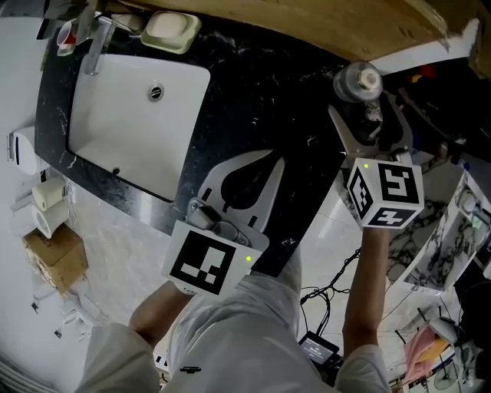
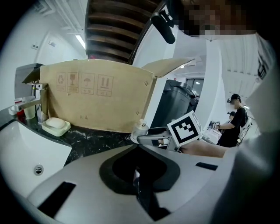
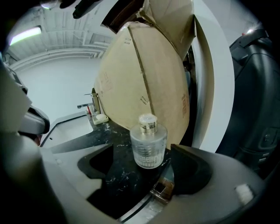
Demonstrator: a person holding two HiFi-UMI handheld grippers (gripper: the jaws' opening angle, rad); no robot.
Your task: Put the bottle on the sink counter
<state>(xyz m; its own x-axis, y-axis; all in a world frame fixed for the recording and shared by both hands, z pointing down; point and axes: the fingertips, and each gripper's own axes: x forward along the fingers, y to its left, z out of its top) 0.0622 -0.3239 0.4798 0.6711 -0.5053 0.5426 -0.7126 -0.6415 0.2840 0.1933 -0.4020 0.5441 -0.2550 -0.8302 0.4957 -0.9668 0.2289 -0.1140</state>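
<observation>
A clear round glass bottle (image 1: 358,83) with a silvery cap stands upright on the black marble sink counter (image 1: 261,100), near its right end and next to the cardboard. My right gripper (image 1: 365,107) is open just behind it. In the right gripper view the bottle (image 3: 148,142) stands between the wide-spread jaws of the right gripper (image 3: 141,148), with a gap on each side. My left gripper (image 1: 276,156) hovers over the counter's middle, shut and empty. In the left gripper view the tips of the left gripper (image 2: 136,146) meet, and the bottle (image 2: 141,128) shows beyond them.
A white sink basin (image 1: 138,115) with a faucet (image 1: 96,46) fills the counter's left part, and a soap dish (image 1: 170,29) sits behind it. A cardboard sheet (image 1: 307,23) runs along the back. Paper rolls (image 1: 47,199) and cables (image 1: 330,299) lie on the floor.
</observation>
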